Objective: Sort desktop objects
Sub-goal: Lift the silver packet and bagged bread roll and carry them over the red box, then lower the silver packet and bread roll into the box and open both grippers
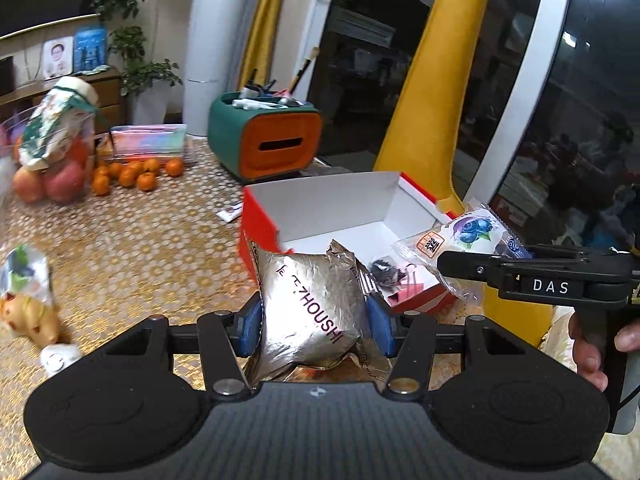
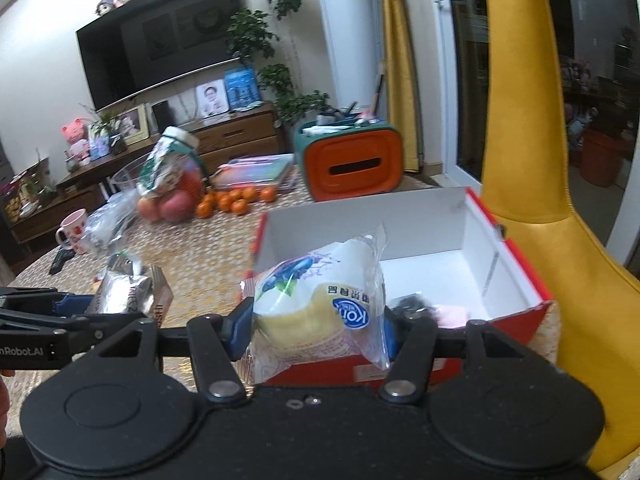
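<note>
A silver pouch point(image 1: 310, 308) was pinched between the blue pads of the left tool point(image 1: 314, 326), held above the table point(image 1: 132, 248) at the near left corner of the red box point(image 1: 256, 224). A blueberry cake pack point(image 2: 320, 300) was pinched by the right tool point(image 2: 318, 330) over the box's near edge. Black and pink clips point(image 1: 394, 274) were seen inside the box
</note>
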The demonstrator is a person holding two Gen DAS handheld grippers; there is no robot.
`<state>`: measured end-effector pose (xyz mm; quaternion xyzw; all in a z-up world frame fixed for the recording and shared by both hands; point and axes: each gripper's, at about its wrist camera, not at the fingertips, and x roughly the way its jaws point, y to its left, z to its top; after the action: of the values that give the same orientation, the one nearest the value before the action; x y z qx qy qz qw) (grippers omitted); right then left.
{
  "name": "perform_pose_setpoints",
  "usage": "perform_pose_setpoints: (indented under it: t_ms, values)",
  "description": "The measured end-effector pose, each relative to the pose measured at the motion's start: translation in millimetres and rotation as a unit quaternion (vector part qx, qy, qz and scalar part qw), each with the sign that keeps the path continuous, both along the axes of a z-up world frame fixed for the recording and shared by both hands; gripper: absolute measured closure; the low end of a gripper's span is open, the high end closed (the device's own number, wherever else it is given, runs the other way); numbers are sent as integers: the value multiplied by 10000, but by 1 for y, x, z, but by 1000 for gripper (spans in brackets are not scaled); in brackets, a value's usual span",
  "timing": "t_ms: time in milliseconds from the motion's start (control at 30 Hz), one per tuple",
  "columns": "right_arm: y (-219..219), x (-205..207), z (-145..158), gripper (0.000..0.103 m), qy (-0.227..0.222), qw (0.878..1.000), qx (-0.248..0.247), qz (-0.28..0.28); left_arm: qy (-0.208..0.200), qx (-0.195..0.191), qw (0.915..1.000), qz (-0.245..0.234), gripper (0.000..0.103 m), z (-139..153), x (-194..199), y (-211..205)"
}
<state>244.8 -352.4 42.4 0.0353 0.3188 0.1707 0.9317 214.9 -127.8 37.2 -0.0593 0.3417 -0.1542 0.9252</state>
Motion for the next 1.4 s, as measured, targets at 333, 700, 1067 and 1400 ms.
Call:
perform_pose_setpoints:
  t_ms: [333, 700, 1067, 1400]
  values:
    - [-35, 43, -7, 45, 104, 9995, -73, -297, 118, 195, 9991, -361, 50, 0, 50, -51]
    - [-38, 102, -29, 45, 386, 9981, -313, -375, 471, 455, 9969, -436, 50, -29, 104, -84]
    - [-26, 152, -57, 45, 914, 9933, -617, -334, 953, 763, 9916, -416, 50, -62, 145, -99]
    - [-15, 175, -73, 45, 1244, 9874, -957, -220, 898, 1077, 9877, -686, 50, -67, 158, -116]
